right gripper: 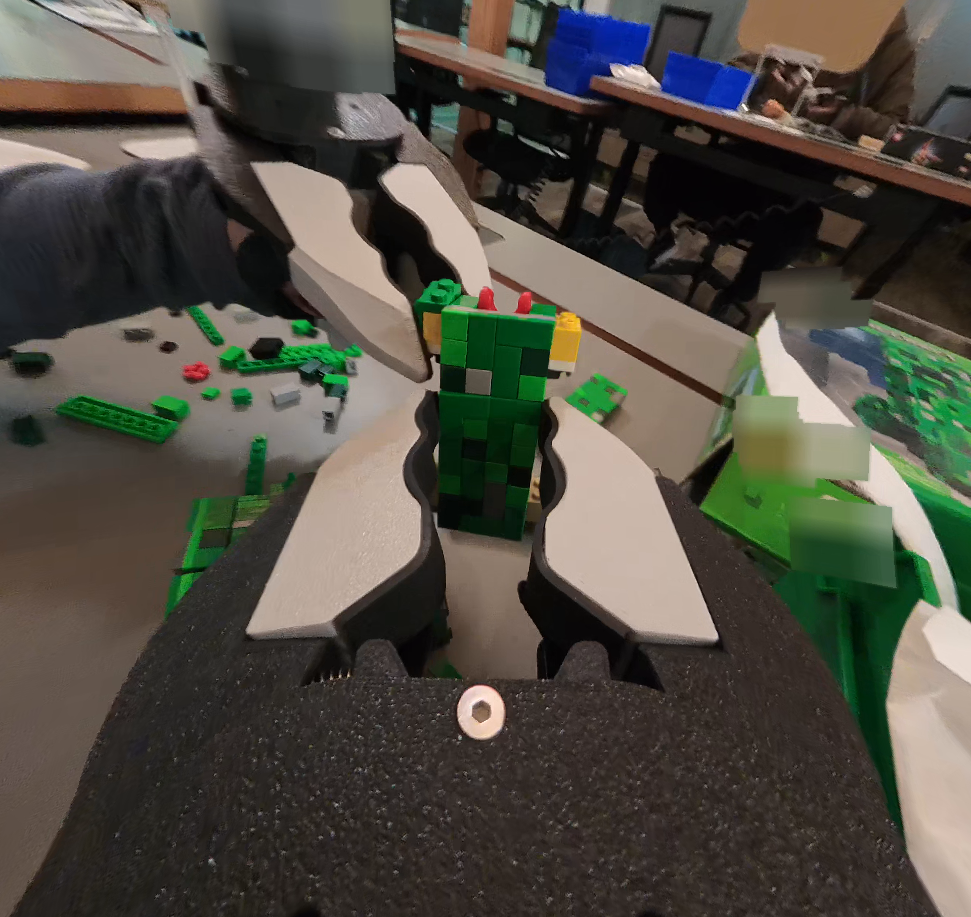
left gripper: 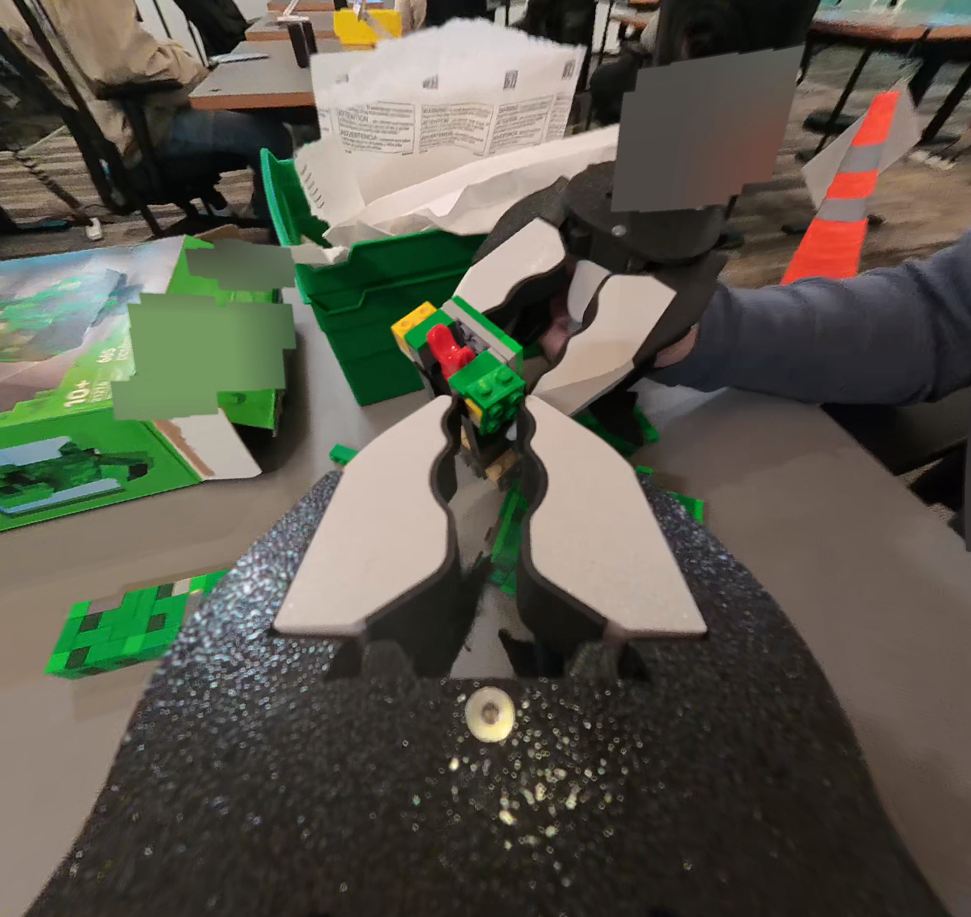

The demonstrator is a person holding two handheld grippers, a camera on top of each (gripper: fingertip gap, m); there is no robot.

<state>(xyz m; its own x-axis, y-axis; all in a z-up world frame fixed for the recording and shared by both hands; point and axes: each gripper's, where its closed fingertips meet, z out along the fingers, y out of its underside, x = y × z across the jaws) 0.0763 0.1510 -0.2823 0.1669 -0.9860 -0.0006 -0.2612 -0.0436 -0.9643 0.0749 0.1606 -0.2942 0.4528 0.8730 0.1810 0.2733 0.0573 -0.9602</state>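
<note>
Left wrist view: the left tool [left gripper: 486,408] pinches the green brick model [left gripper: 486,392] at its studded end, above the grey desk [left gripper: 762,524]. The right tool [left gripper: 517,348] grips the same model from the far side, in front of a green bin [left gripper: 368,313].

Right wrist view: the right tool [right gripper: 486,408] clamps the model [right gripper: 486,445] by its tiled body. The left tool [right gripper: 425,361] meets its upper corner. Loose bricks [right gripper: 283,361] lie on the desk [right gripper: 105,497].

- Left gripper [left gripper: 486,413]: grey-faced fingers drawn close, closed on a small green block at the tips.
- Right gripper [right gripper: 486,413]: fingers clamped on both sides of a tall green brick figure.
- Both grippers meet tip to tip, from opposite sides.
- Dark blue sleeve [left gripper: 819,335] behind the right gripper; matching sleeve [right gripper: 105,240] behind the left.
</note>
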